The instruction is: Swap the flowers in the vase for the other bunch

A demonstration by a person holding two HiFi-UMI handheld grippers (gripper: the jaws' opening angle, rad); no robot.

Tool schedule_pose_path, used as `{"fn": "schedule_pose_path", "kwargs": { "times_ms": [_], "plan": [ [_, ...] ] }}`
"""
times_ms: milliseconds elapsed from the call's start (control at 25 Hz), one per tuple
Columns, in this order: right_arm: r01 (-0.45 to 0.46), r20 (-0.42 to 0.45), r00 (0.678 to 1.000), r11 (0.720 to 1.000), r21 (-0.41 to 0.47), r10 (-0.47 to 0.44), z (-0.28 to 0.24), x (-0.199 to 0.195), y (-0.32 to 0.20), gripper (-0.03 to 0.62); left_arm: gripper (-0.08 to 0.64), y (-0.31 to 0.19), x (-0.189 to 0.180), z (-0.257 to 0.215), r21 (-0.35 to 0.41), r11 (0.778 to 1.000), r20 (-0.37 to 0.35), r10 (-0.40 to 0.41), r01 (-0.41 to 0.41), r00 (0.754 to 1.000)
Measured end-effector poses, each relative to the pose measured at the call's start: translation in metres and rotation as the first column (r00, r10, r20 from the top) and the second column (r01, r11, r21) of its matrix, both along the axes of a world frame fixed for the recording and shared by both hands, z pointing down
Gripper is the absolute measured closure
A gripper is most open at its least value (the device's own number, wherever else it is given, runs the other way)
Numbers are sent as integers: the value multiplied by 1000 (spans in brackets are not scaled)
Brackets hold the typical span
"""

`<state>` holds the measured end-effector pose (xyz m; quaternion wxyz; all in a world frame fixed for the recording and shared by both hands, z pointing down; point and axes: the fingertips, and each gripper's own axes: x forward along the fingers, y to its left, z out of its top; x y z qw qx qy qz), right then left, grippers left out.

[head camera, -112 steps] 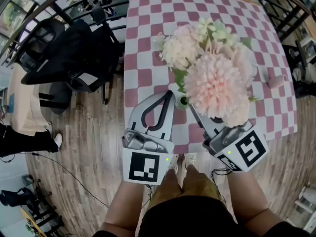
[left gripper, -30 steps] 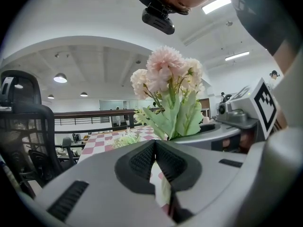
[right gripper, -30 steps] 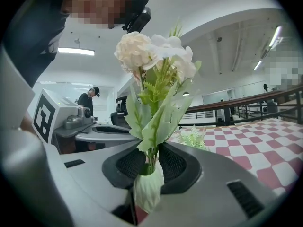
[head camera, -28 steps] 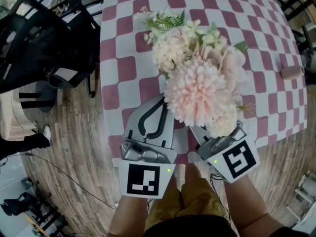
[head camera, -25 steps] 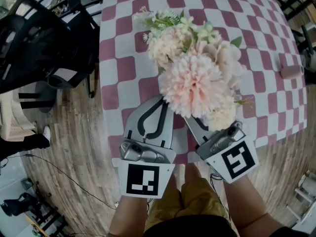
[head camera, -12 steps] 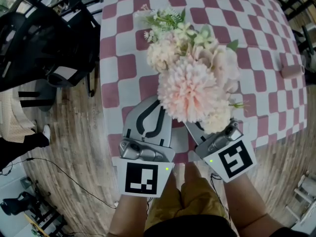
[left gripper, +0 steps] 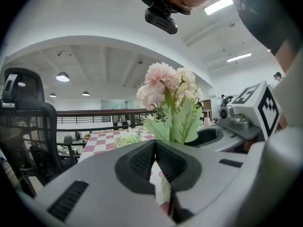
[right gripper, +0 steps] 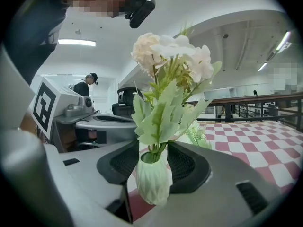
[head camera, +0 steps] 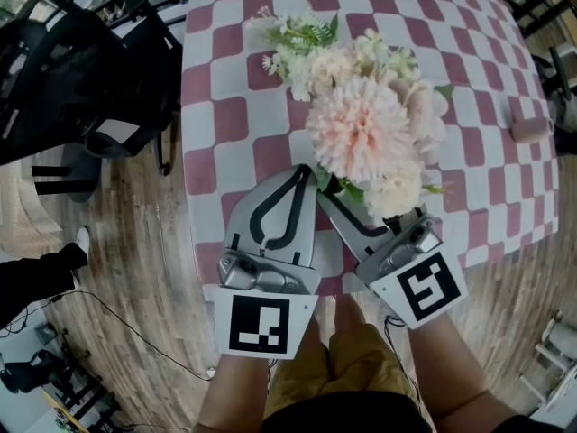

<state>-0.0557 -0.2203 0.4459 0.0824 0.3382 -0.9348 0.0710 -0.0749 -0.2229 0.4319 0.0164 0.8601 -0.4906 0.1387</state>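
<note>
The pale green vase point(right gripper: 152, 181) with the pink flowers point(head camera: 361, 133) stands upright near the front edge of the checked bench point(head camera: 225, 79). It is between the jaws of the right tool point(right gripper: 152, 145), which have just been opening and are spread on either side of it. The left tool point(head camera: 302, 174) is just beside it on the left, its jaws pressed together on nothing. The other bunch point(head camera: 293, 36), green and white, lies farther back on the bench. A black chair point(head camera: 81, 70) stands by the bench's left side.
</note>
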Motion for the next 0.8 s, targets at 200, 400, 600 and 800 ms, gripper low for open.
{"fn": "schedule_pose_path", "kwargs": {
  "times_ms": [200, 400, 600, 800],
  "plan": [
    [-6, 4, 1000, 1000, -2, 6, 0, 0, 2, 405, 551, 1, 0, 0, 2, 1000, 3, 6, -6, 1000],
    [-6, 5, 1000, 1000, -8, 6, 0, 3, 5, 405, 551, 5, 4, -2, 7, 1000, 1, 10, -10, 1000],
    [-10, 12, 1000, 1000, -15, 10, 0, 5, 8, 405, 551, 8, 5, -3, 7, 1000, 3, 8, -8, 1000],
    [-22, 14, 1000, 1000, -16, 22, -1, 9, 12, 405, 551, 12, 5, -5, 9, 1000, 1, -8, 8, 1000]
  ]
}}
